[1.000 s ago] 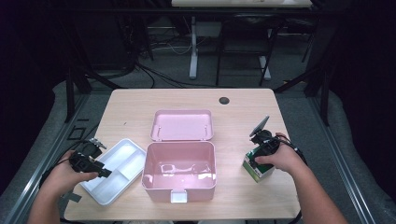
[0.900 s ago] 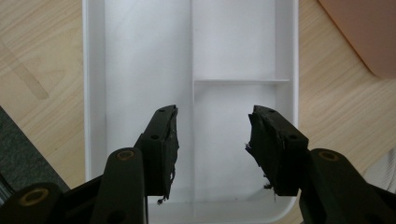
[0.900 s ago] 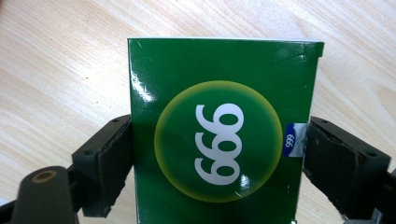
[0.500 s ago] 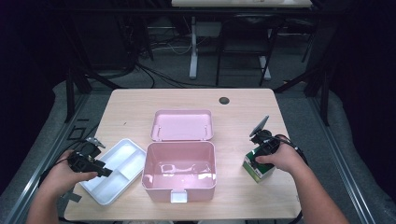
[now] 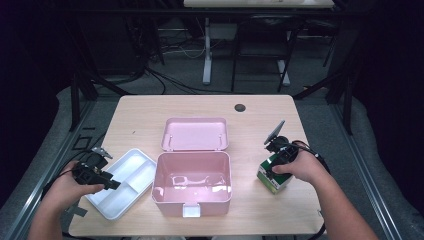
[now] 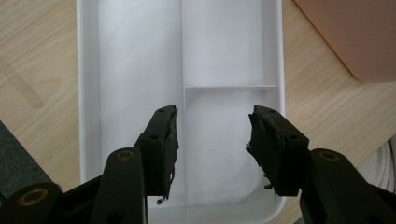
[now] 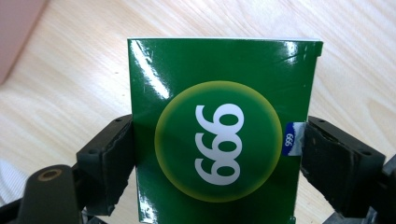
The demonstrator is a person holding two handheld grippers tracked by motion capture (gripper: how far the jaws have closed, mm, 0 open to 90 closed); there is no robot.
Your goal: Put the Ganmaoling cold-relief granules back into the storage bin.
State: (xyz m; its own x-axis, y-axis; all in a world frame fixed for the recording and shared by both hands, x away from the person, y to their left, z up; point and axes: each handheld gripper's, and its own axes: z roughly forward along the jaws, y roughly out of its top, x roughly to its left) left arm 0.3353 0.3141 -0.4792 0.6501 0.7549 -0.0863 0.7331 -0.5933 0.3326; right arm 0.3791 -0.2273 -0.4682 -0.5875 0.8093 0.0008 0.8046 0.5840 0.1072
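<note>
A green box [image 5: 269,179] with a white "999" in a yellow circle [image 7: 219,140] stands on the table at the right. My right gripper [image 5: 273,167] [image 7: 217,156] is shut on it, one jaw pressed against each side. At the left lies a white divided tray [image 5: 125,182] [image 6: 140,70]. My left gripper [image 5: 111,184] [image 6: 212,144] hovers open over the tray's near end, with nothing between its jaws. An open pink box [image 5: 192,205] sits between the tray and the green box, empty, with its lid [image 5: 196,134] laid back.
A corner of the pink box [image 6: 355,37] shows beside the tray. A small dark round hole [image 5: 240,107] marks the table's far side. The table's far half is bare wood [image 5: 150,115]. Dark floor and cables surround the table.
</note>
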